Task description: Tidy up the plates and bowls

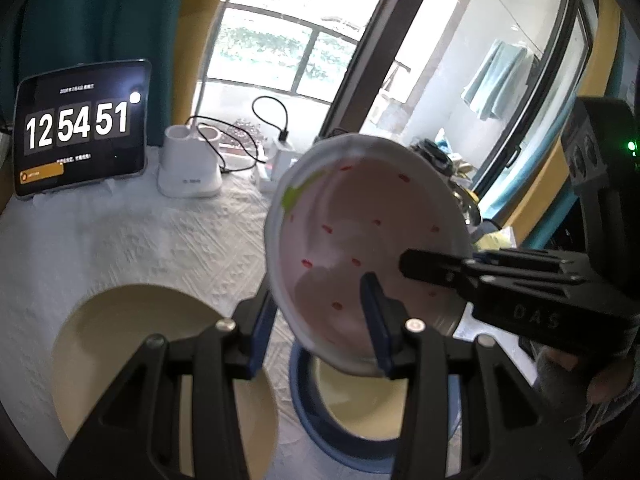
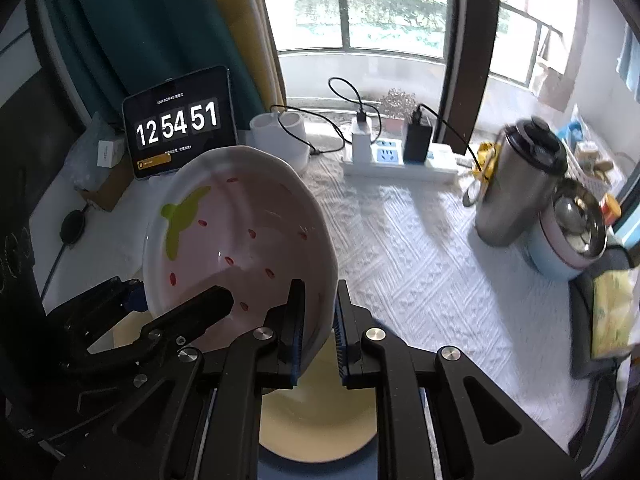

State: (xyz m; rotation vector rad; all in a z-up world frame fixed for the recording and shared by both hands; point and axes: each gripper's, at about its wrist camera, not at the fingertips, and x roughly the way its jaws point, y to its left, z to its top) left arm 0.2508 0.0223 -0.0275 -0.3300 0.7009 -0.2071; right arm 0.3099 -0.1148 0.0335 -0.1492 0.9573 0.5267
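while clamped by both grippers, pink bowl point(image 2: 240, 236) aloft

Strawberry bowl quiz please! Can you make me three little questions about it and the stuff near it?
1. True or false: the right gripper pinches the rim of the strawberry bowl.
2. Which time does the tablet show? A) 12 54 51 B) 3 15 00 C) 9 30 12
3. Fill in: the cream dish below the bowl has a ____ rim.

Key: 1 true; 2 A; 3 blue.
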